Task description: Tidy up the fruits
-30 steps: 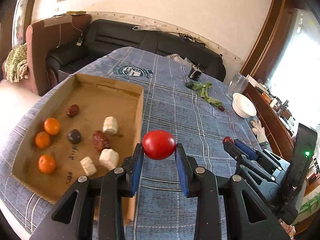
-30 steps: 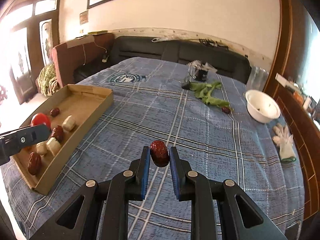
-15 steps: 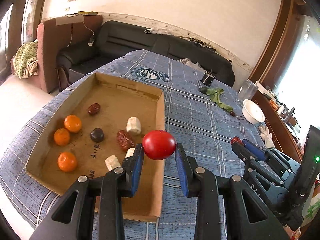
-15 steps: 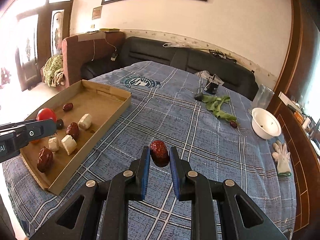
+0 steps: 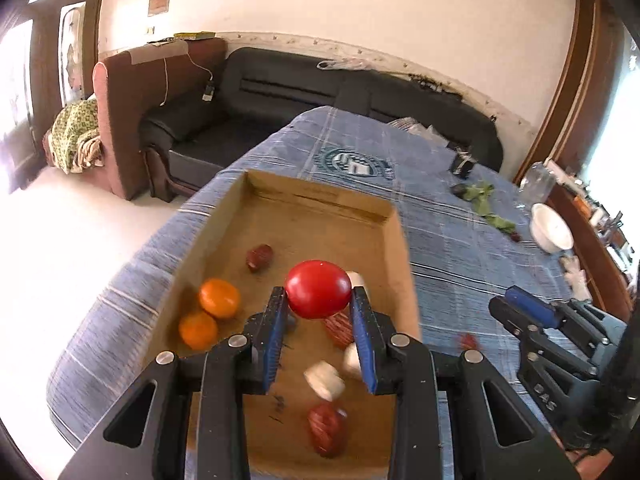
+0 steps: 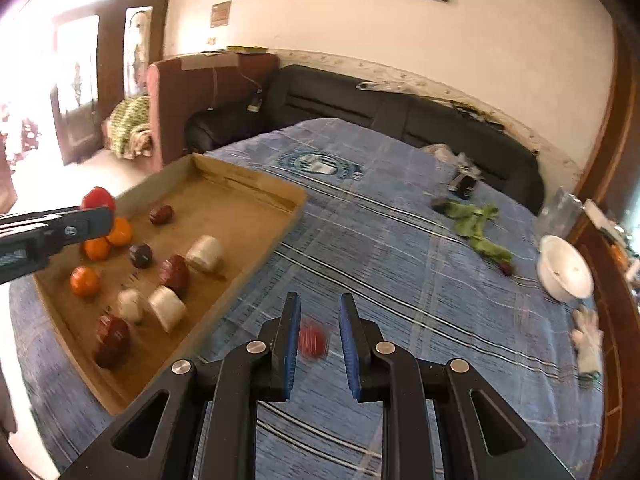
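Left tongs (image 5: pixel 318 293) are clamped on a red tomato (image 5: pixel 318 288), pinched across its middle and hanging over the centre of the cardboard tray (image 5: pixel 320 199). The right tongs (image 6: pixel 318 300) are set narrow, but their blue pads look bare. A blurred red date (image 6: pixel 313 343) shows low between them, apparently loose on the blue checked cloth (image 6: pixel 400 260) of the surface, just outside the tray's right wall; the blur makes that uncertain. The step in hand looks like setting the tomato down in the tray. Directly beneath it the floor is crowded, with a red date (image 5: pixel 326 430) and white chunks (image 5: pixel 324 380) at lower centre and two tangerines (image 5: pixel 219 297) at left. It would be better to carry it on to the bare cardboard in the upper half of the tray, past the lone date (image 5: pixel 259 257). Lower until the tomato nearly rests before easing the pads apart, since it is round and will roll if dropped. The stray date, if it is indeed free, then needs a fresh low pinch. Farther off at right, the leafy greens (image 6: pixel 476 224) and white bowl (image 6: pixel 564 268) can stay put.
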Tool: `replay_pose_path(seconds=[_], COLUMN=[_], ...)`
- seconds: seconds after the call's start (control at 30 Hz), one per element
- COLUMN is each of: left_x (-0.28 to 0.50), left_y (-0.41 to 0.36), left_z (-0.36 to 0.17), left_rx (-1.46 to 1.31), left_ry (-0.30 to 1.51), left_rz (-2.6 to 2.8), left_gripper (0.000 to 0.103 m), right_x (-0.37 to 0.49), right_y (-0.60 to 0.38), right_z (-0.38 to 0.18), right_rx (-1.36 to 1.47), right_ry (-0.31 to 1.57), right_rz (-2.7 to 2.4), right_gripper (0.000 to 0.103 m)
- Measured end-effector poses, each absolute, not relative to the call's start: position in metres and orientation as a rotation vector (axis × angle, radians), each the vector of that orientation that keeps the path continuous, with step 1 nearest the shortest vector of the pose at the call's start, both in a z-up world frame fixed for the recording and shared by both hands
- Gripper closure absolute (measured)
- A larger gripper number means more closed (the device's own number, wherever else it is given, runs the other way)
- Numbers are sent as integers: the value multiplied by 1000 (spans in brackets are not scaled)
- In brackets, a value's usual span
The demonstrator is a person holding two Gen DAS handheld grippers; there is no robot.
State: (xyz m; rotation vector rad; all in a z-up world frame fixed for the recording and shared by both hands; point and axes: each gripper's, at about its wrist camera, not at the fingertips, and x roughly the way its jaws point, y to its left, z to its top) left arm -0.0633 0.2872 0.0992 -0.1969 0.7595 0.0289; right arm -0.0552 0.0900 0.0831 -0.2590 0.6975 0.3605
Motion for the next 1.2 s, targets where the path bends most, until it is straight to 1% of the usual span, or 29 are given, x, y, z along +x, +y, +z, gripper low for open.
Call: replay_pose_path(seconds=[0.33, 0.5, 0.6, 0.67, 0.8, 0.83, 0.87, 0.93, 1.07, 1.2], left_x=[5, 2, -5, -9, -18, -21, -25, -32, -40, -39], left_y=[318, 319, 324, 325, 318, 316, 313, 309, 304, 298], left_z=[95, 96, 95, 95, 97, 97, 98, 99, 100, 96], left_rx=[-165, -165, -198, -222, -230, -226, -220, -214, -223, -255], left_ry=[843, 827, 814, 807, 801, 801, 800, 796, 795, 820], left_rz=[61, 22, 3, -9, -27, -30, -33, -39, -41, -51], left_gripper=[72, 72, 72, 72, 72, 72, 72, 72, 72, 72], right_x=[-10, 1, -22, -44, -68, -70, -74, -81, -103, -115], right_y=[143, 97, 59, 38, -4, -15, -27, -52, -77, -73], right_z=[76, 80, 72, 62, 57, 59, 59, 56, 38, 22], right_rx=[-199, -56, -45, -58, -18, 4, 30, 74, 66, 65], right_ry=[753, 831, 883, 919, 926, 924, 923, 937, 984, 1001], right_rz=[485, 508, 522, 514, 446, 429, 410, 382, 348, 361], right_gripper=[81, 81, 80, 76, 72, 68, 61, 58, 58, 58])
